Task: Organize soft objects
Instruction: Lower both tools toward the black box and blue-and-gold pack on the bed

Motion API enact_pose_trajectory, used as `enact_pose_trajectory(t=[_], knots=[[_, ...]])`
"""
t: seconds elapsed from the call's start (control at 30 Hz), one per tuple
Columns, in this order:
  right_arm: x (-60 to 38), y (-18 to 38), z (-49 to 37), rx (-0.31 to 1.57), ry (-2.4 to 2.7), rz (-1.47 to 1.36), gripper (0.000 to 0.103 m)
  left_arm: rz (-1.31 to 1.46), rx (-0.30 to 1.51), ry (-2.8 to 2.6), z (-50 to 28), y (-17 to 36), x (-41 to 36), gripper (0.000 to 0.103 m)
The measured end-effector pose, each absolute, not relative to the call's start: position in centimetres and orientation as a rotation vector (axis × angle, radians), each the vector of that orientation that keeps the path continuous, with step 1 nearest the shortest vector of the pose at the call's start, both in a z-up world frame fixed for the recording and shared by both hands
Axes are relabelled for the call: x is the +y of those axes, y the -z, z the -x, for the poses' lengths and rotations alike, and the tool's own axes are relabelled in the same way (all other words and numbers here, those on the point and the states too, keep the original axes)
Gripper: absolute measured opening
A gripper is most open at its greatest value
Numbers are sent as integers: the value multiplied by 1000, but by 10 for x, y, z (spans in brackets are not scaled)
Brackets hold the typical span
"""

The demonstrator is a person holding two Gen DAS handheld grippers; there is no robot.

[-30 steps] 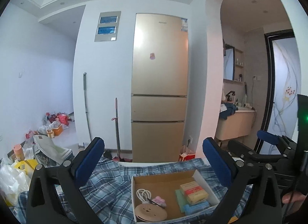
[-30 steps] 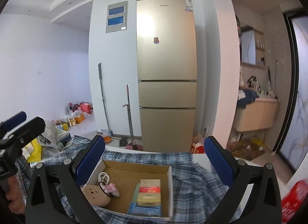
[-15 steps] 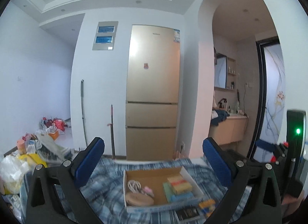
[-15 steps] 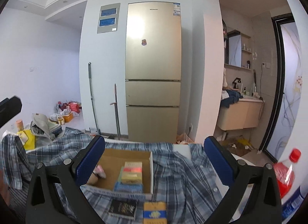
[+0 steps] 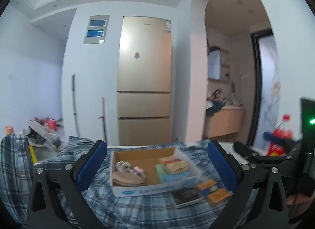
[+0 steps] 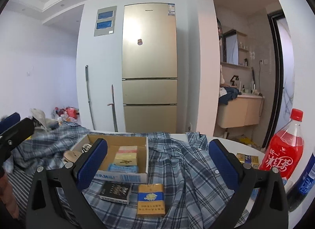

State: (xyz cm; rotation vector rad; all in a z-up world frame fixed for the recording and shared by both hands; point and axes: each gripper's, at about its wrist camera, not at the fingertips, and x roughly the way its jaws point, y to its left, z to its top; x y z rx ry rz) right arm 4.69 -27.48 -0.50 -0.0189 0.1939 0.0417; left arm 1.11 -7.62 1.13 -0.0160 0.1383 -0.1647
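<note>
A blue plaid shirt [image 6: 183, 171] lies spread and rumpled over the table, under a shallow cardboard box [image 6: 143, 176]. The same shirt [image 5: 59, 169] and box [image 5: 149, 189] show in the left wrist view. The box holds small packs, a pink clip and a tan round item [image 5: 126, 178]. A black pack [image 6: 115, 189] and a gold-and-blue pack [image 6: 151, 199] rest on the shirt in front of the box. My left gripper [image 5: 156, 167] hovers open before the box. My right gripper [image 6: 158, 163] is open above the shirt, empty.
A red drink bottle [image 6: 283, 150] and a dark blue bottle [image 6: 307, 177] stand at the table's right edge beside a gold pack [image 6: 247, 159]. A gold fridge [image 6: 149, 67] stands behind the table, with mop handles to its left and clutter on the floor at far left.
Both grippers have drawn back and swung a little right, so the box looks smaller and the packs and bottles have come into view. Both stay open.
</note>
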Motion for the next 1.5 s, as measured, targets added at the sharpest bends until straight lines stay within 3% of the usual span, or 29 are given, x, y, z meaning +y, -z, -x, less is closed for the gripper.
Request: enact_pose_trajectory(t=[0.23,1.17,1.37,1.5], knots=[[-287,19,-56,247,-39,-18,103,-50,232,172,-29,22,-90,103],[-290,32,-81,407,-38,19,102,6,432,164,-61,41,-83,103],[-289,48,-102,546,-47,33,92,-14,570,152,-80,57,-88,103],[-286,58,-111,622,-72,37,87,-2,618,166,-86,64,-89,94]])
